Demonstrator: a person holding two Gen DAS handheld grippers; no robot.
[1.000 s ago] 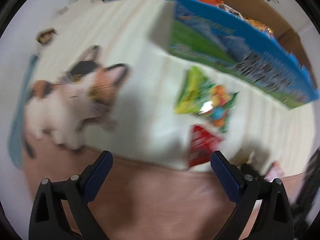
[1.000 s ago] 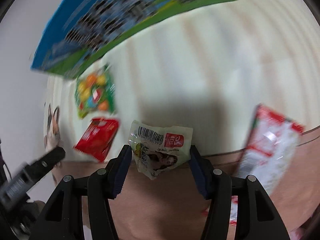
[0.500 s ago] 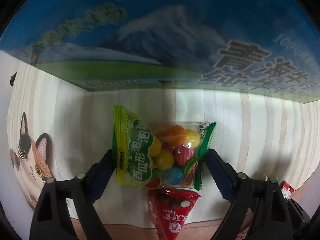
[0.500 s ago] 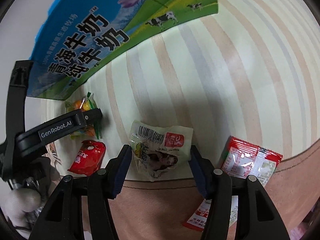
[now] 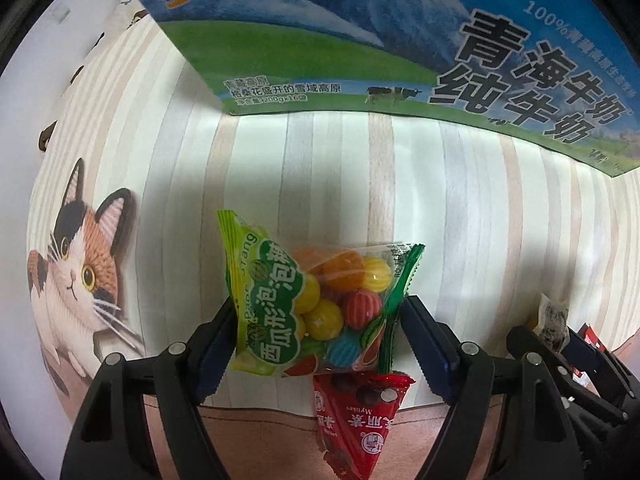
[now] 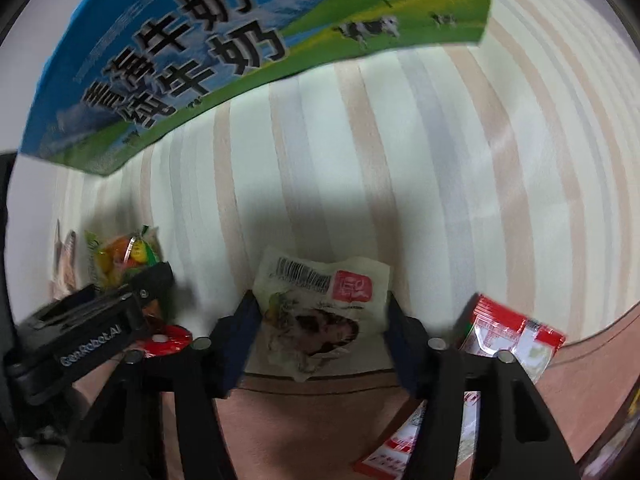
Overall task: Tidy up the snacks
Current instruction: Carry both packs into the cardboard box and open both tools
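Note:
In the left wrist view my left gripper [image 5: 316, 328] has its jaws around a green bag of coloured gum balls [image 5: 308, 304] that lies on the striped mat; the pads touch its sides. A red triangular snack pack [image 5: 356, 420] lies just below it. In the right wrist view my right gripper [image 6: 320, 320] is shut on a pale snack packet with a barcode [image 6: 316, 304]. That packet also shows in the left wrist view [image 5: 554, 316]. The gum ball bag [image 6: 124, 252] and the left gripper's body show at the left of the right wrist view.
A large blue and green milk carton box [image 5: 400, 40] stands at the back, also seen in the right wrist view [image 6: 208, 48]. A red and white sachet [image 6: 512, 336] lies right of the right gripper. A cat picture [image 5: 80, 276] is printed on the mat at left.
My left gripper has swung from the mat's edge to the gum ball bag and closed in on its sides. My right gripper keeps holding the pale packet.

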